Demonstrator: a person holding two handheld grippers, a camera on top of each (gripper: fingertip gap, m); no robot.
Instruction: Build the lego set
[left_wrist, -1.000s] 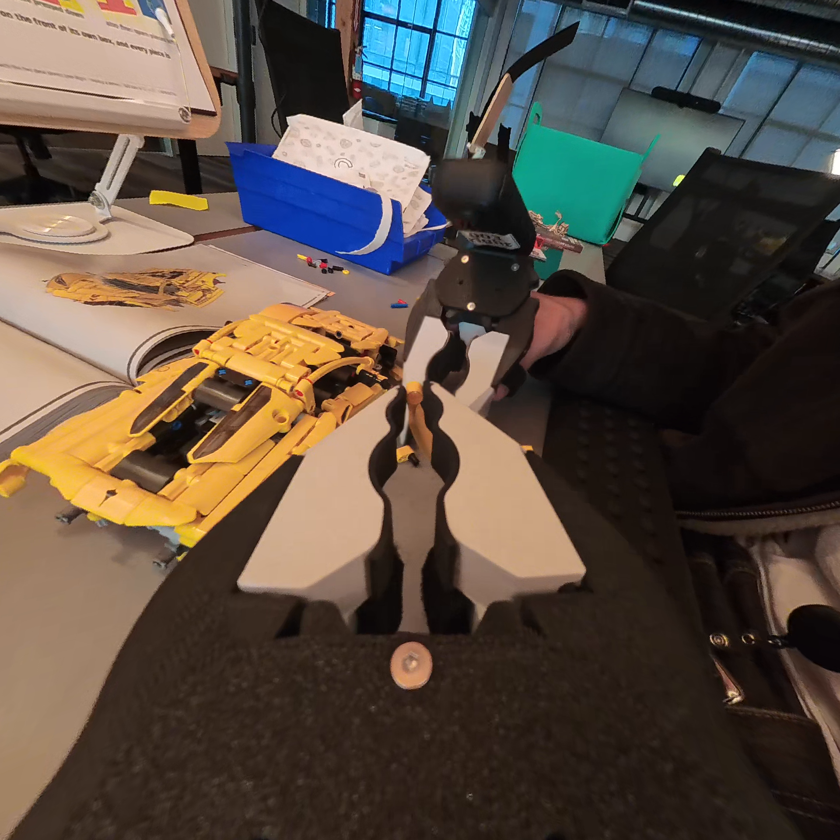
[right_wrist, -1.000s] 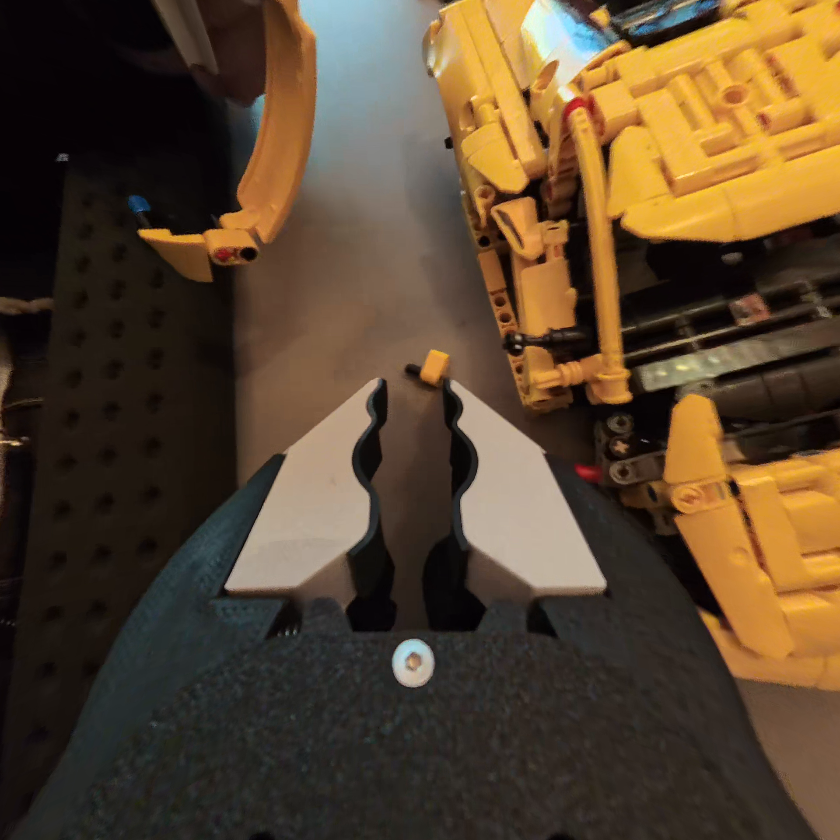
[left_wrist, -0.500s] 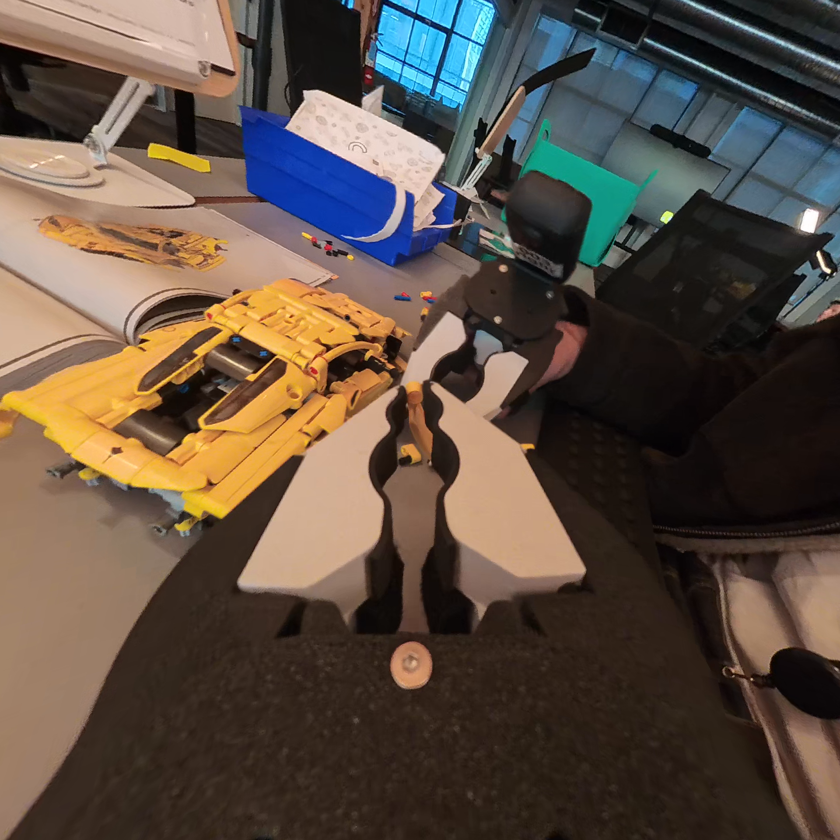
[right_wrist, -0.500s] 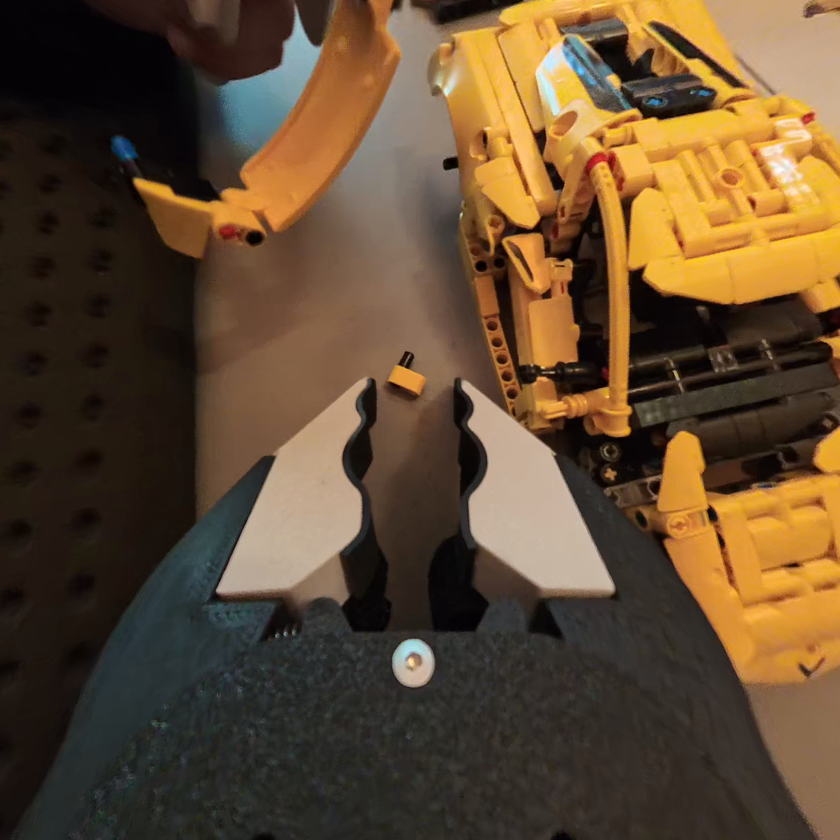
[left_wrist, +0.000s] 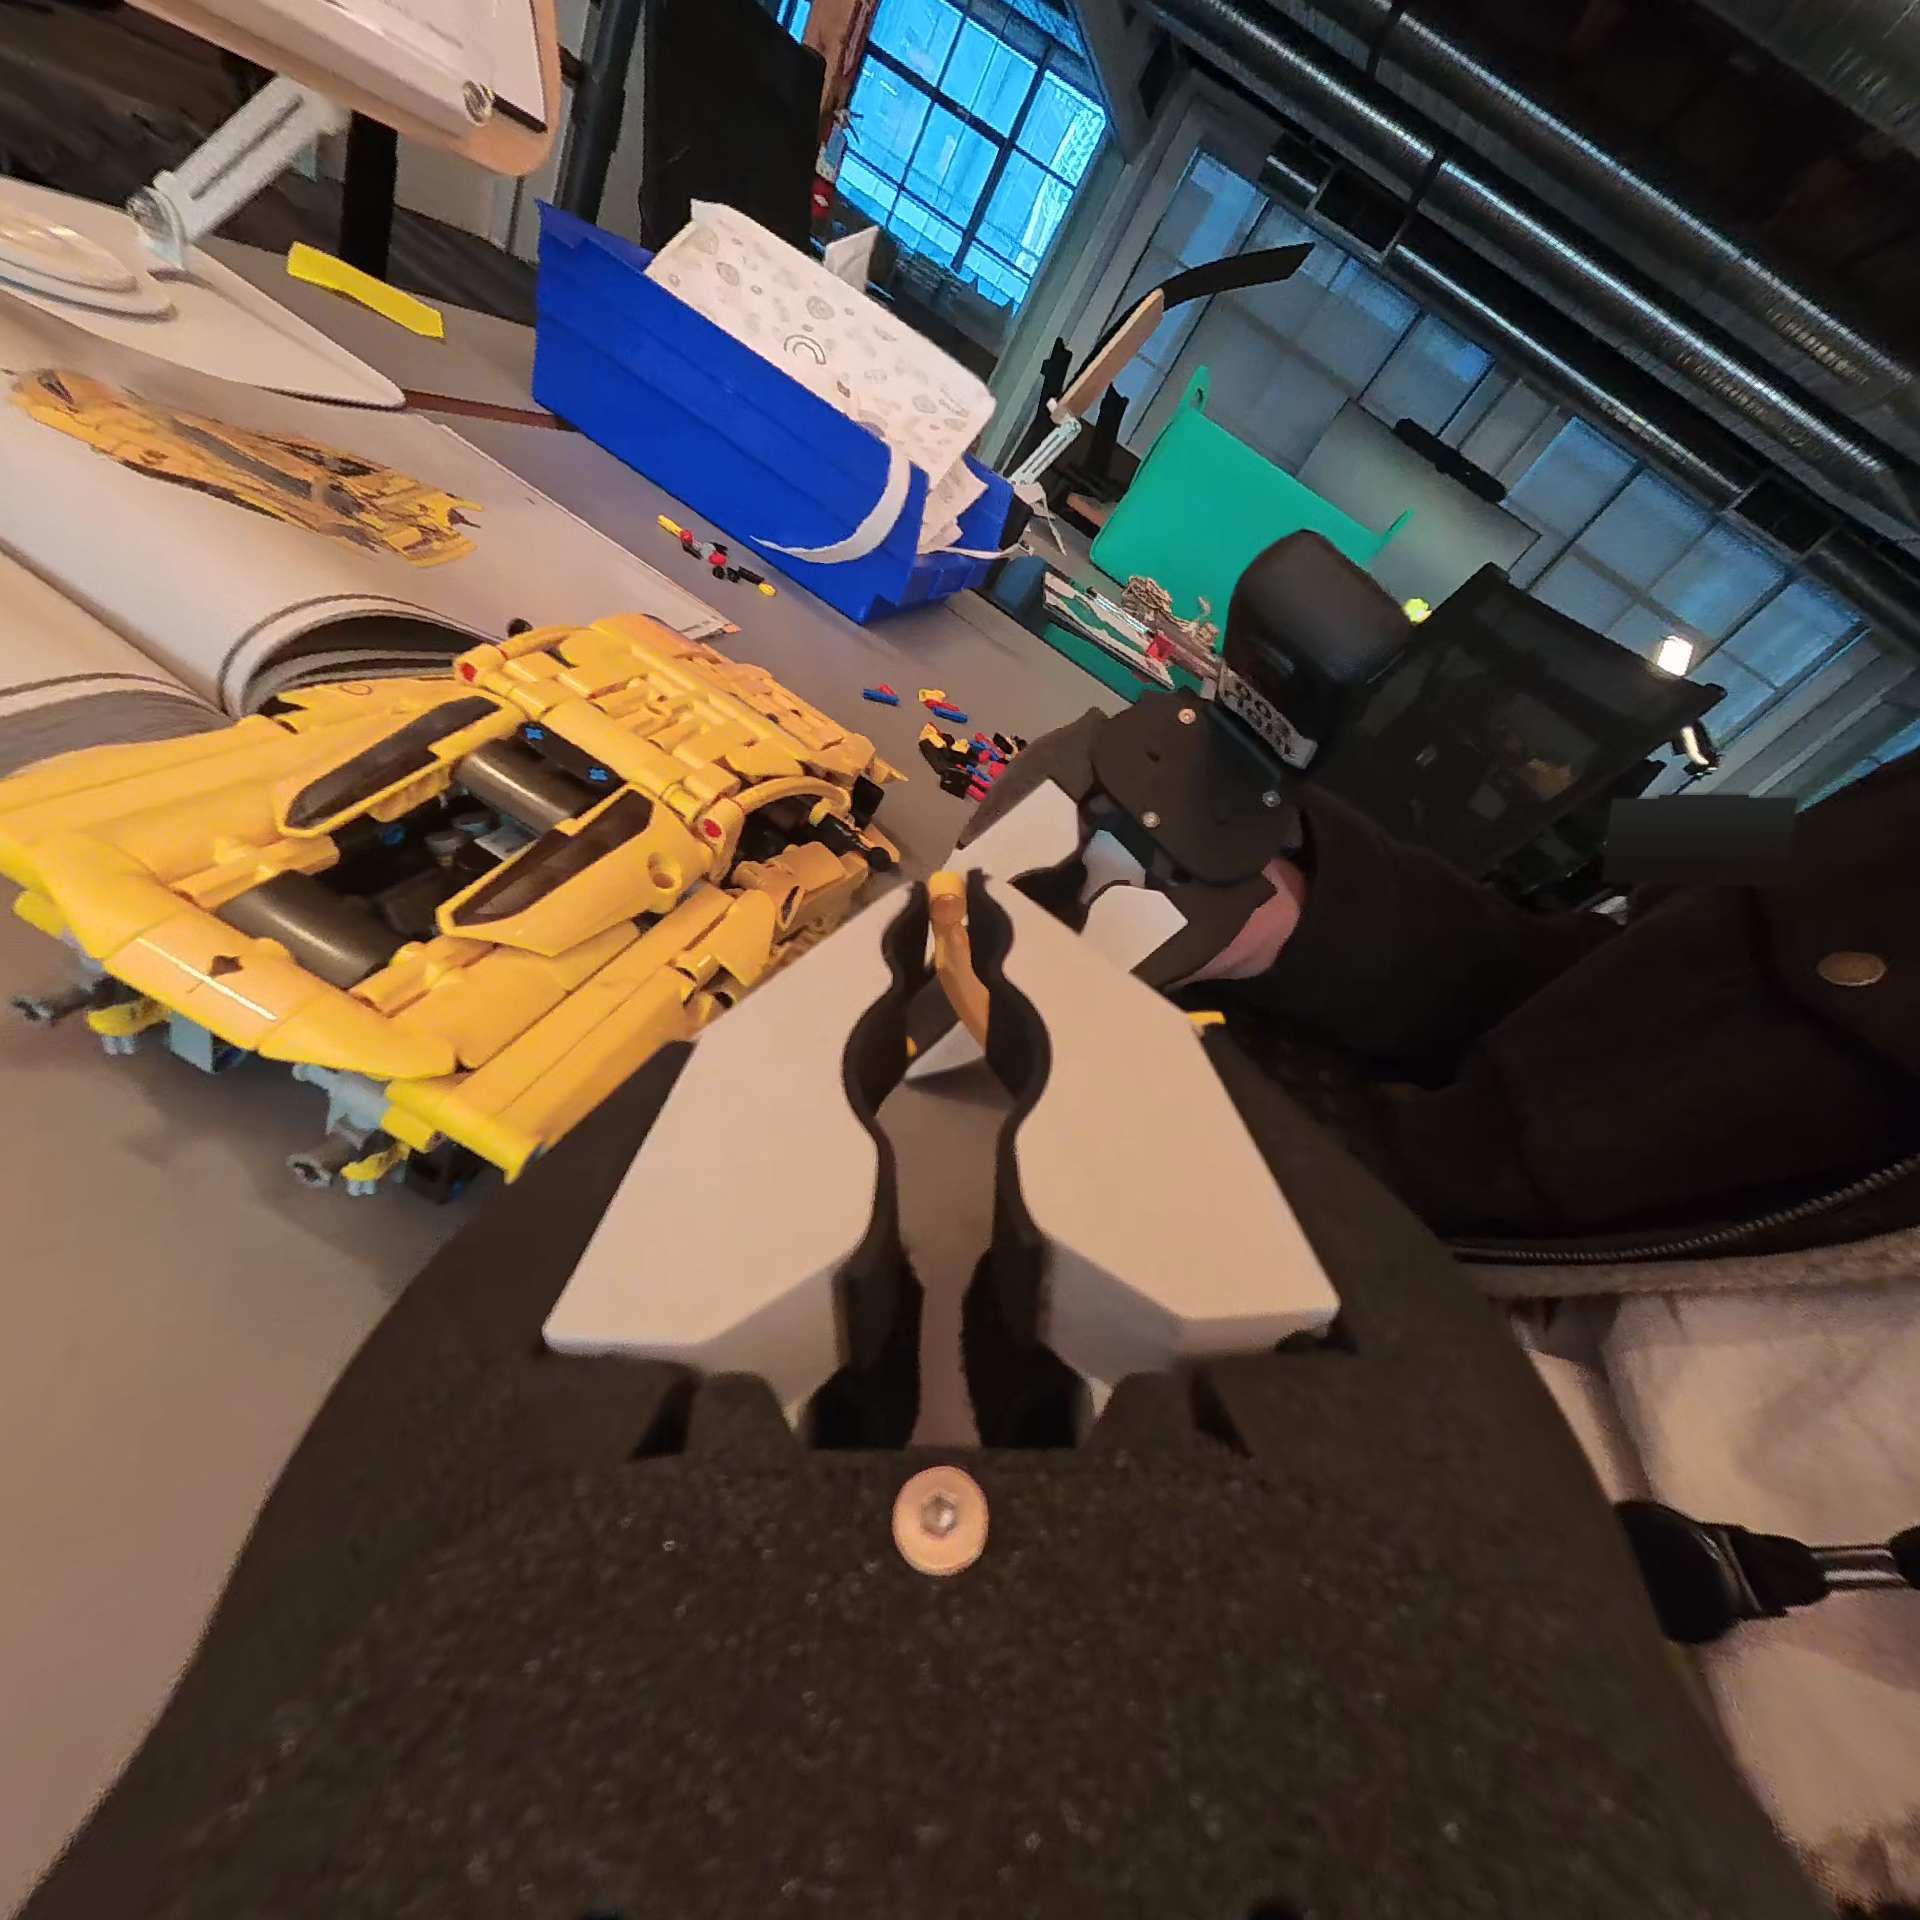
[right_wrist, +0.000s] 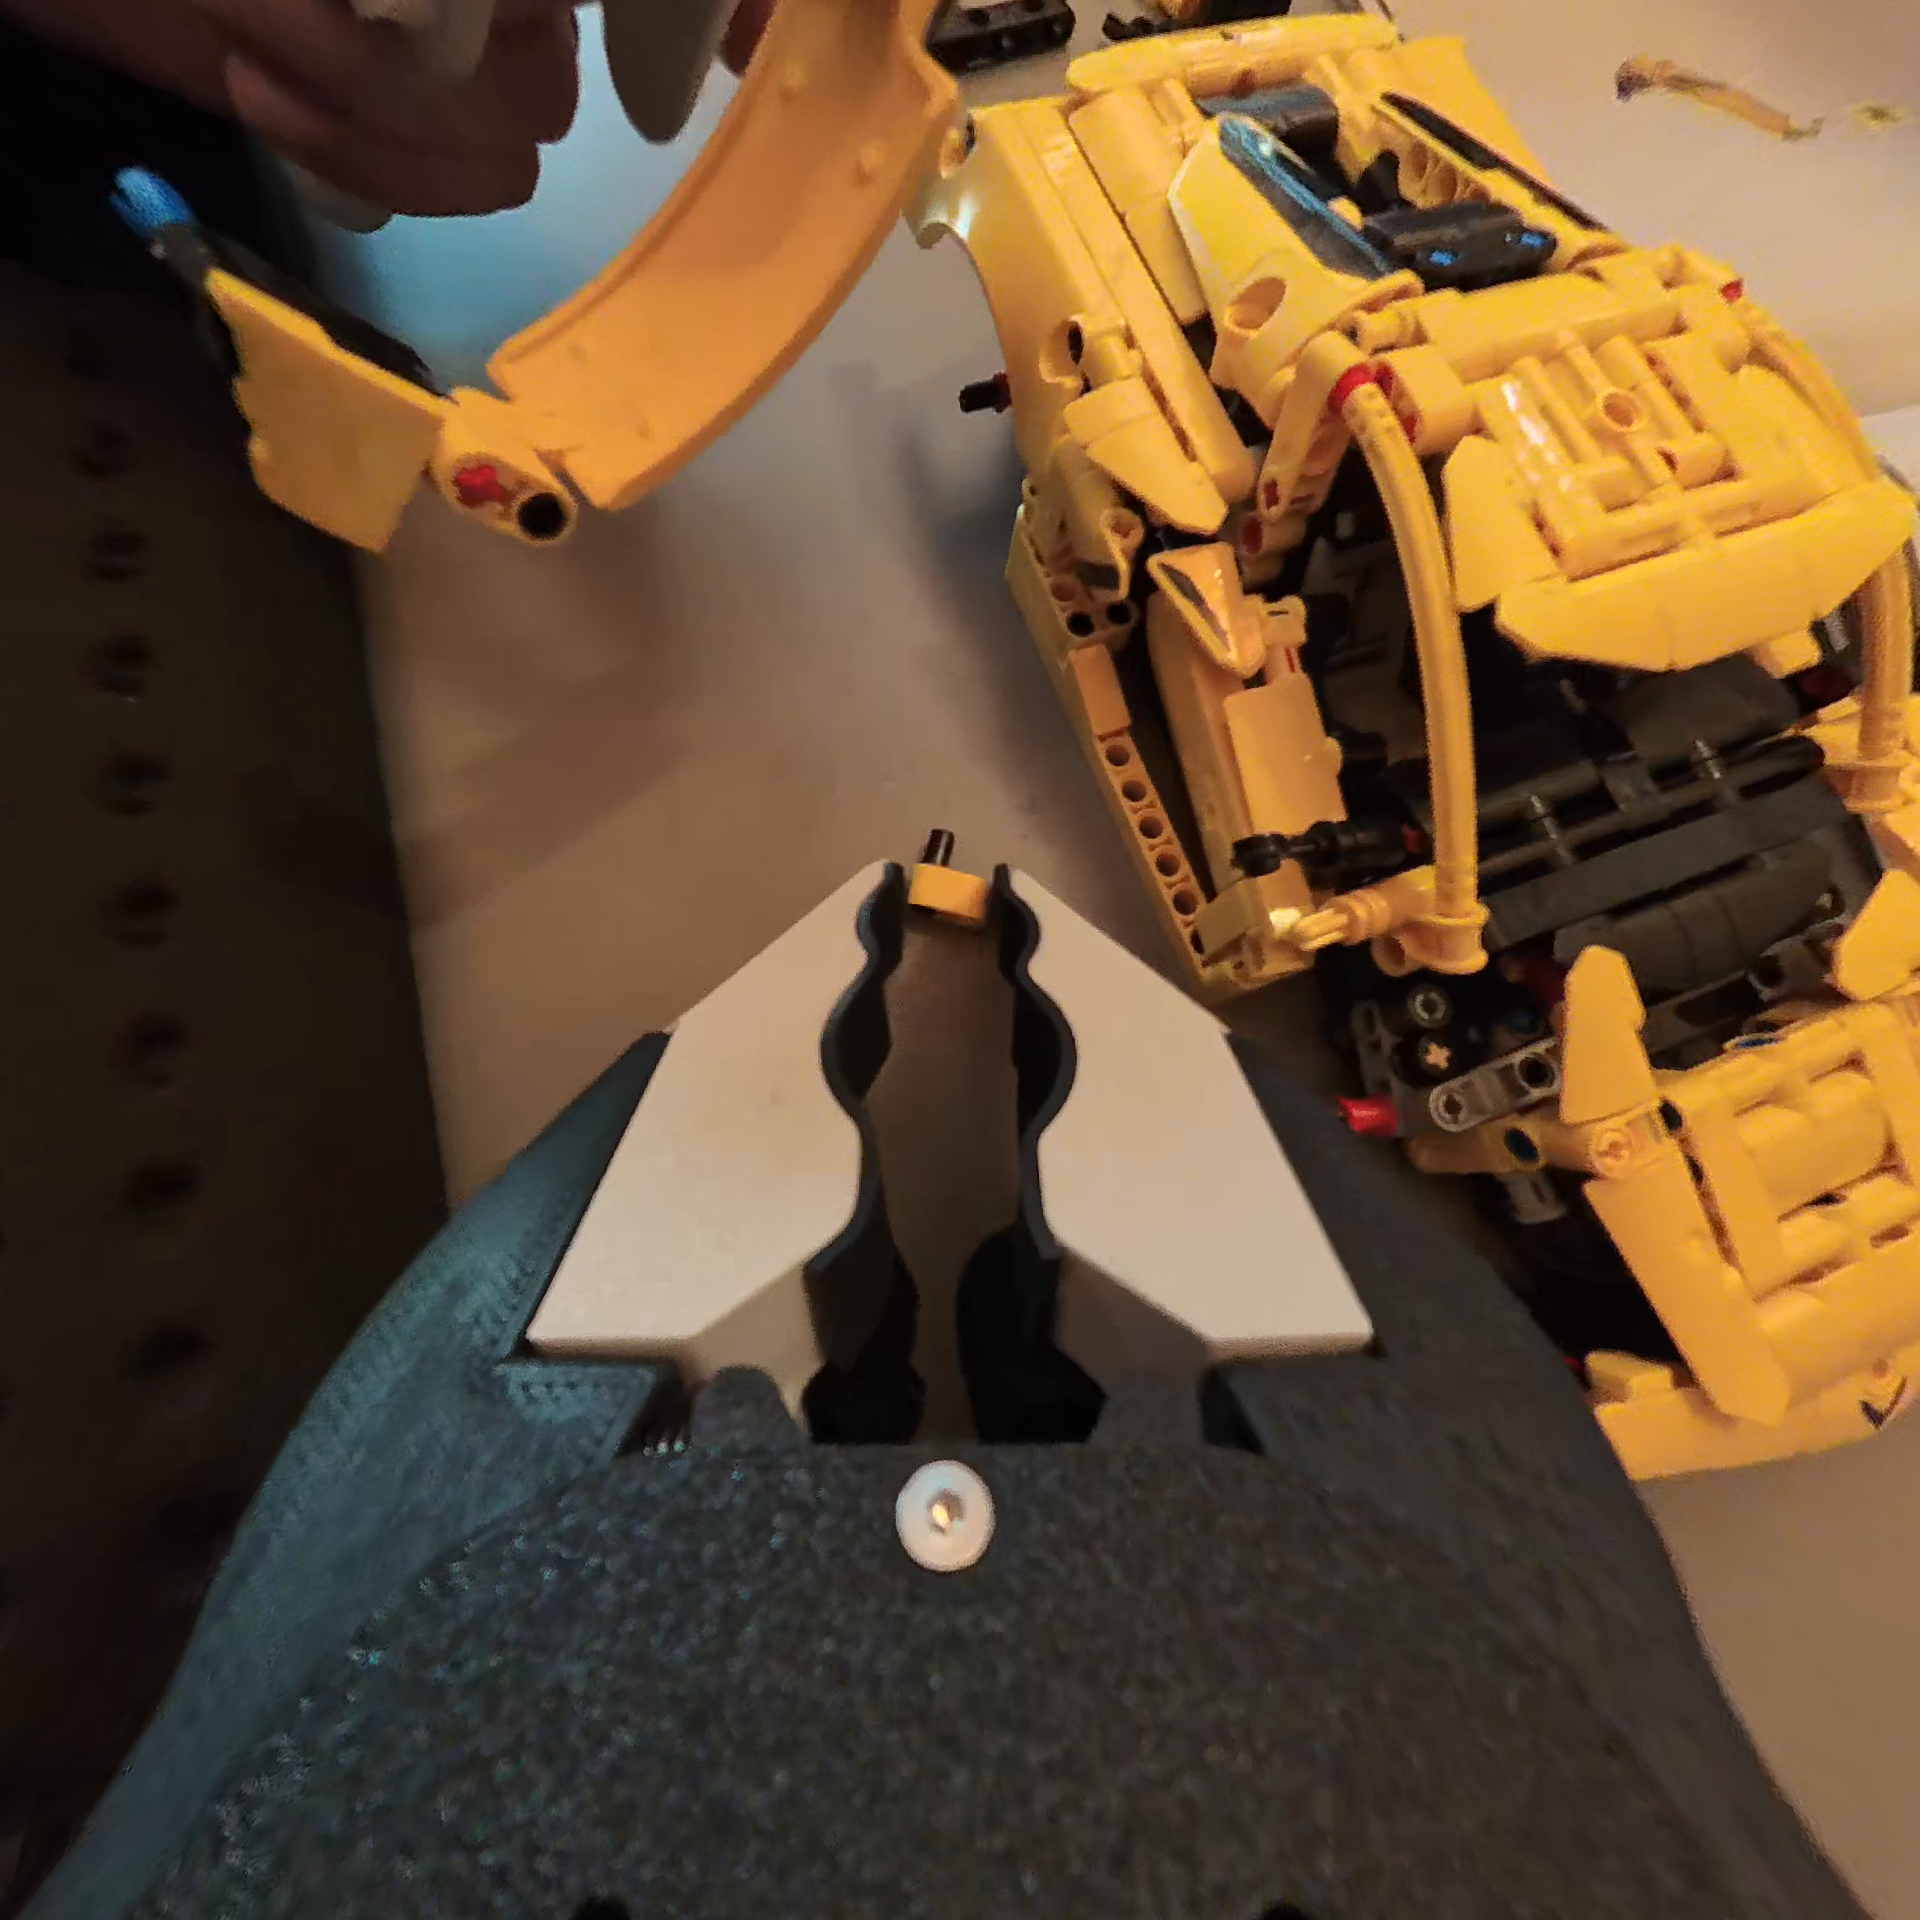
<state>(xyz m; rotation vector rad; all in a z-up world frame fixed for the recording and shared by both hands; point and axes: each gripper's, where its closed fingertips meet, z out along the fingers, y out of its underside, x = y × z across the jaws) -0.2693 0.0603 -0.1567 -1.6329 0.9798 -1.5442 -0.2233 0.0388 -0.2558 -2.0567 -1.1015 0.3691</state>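
Observation:
A yellow Lego car (left_wrist: 468, 883) stands on the grey table; it also shows at the right of the right wrist view (right_wrist: 1455, 727). My left gripper (left_wrist: 948, 888) is shut on a curved yellow arch piece (left_wrist: 961, 977), seen edge-on between its tips. In the right wrist view the arch (right_wrist: 675, 312) hangs above the table at upper left, with a flat yellow panel on its lower end. My right gripper (right_wrist: 943, 899) is shut on a small yellow connector with a black pin (right_wrist: 943, 894), low over the table beside the car's side. Its black body (left_wrist: 1195, 790) shows beyond the left tips.
An open instruction booklet (left_wrist: 208, 582) lies behind the car. A blue bin (left_wrist: 727, 436) with paper and a green bin (left_wrist: 1226, 520) stand farther back. Loose small pieces (left_wrist: 966, 748) lie right of the car. A black perforated mat (right_wrist: 156, 935) borders the table. A dark sleeve (left_wrist: 1507, 987) is at right. There is about 11 cm between the tips of the two grippers.
My right gripper has moved forward over the small yellow connector and closed on it. My left gripper has tilted and swung the arch piece toward the car.

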